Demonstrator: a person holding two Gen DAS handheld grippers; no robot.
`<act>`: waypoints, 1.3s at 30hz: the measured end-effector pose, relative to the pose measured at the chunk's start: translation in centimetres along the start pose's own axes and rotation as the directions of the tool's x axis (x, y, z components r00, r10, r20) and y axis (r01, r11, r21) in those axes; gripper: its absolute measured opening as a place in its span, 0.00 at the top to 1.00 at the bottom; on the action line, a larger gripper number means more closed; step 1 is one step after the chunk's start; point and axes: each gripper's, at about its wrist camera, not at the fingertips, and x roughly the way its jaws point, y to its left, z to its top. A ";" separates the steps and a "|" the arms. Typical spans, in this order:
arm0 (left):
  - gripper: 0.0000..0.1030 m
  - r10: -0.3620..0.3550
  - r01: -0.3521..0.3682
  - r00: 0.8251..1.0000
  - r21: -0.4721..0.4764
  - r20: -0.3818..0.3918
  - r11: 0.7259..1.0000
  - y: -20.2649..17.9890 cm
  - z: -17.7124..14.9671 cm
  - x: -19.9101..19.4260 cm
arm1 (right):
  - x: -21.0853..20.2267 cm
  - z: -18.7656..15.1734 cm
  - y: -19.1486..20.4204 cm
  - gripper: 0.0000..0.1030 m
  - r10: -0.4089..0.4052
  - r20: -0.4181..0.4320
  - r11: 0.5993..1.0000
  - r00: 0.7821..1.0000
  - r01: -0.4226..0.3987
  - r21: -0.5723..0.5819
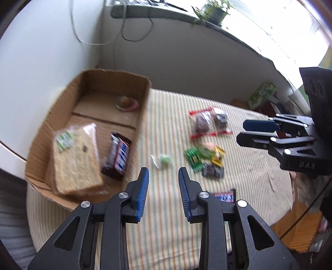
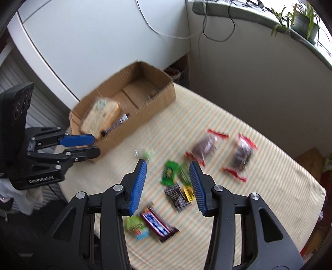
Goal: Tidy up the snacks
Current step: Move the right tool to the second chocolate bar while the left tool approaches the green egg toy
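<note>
Snack packets below right gripper, spread and empty: light, crinkly, slippery; best pinched mid-wrapper.

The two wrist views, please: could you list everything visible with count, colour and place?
cardboard box: one, brown, left on striped cloth
bread pack: one, tan, in box
chocolate bar: one, dark, in box beside bread
chocolate bar on cloth: one, dark
red-edged packets: two, dark contents, cloth
small wrappers: several, green, yellow, black, mid-cloth
potted plant: one, green, sill
left gripper: open, empty
right gripper: open, empty
</note>
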 end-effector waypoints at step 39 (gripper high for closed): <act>0.60 -0.073 0.120 0.971 0.201 -0.227 0.972 -9.3 -8.1 8.0 | 7.1 -8.5 1.4 0.56 0.075 -0.208 0.989 0.975 -0.100 -0.113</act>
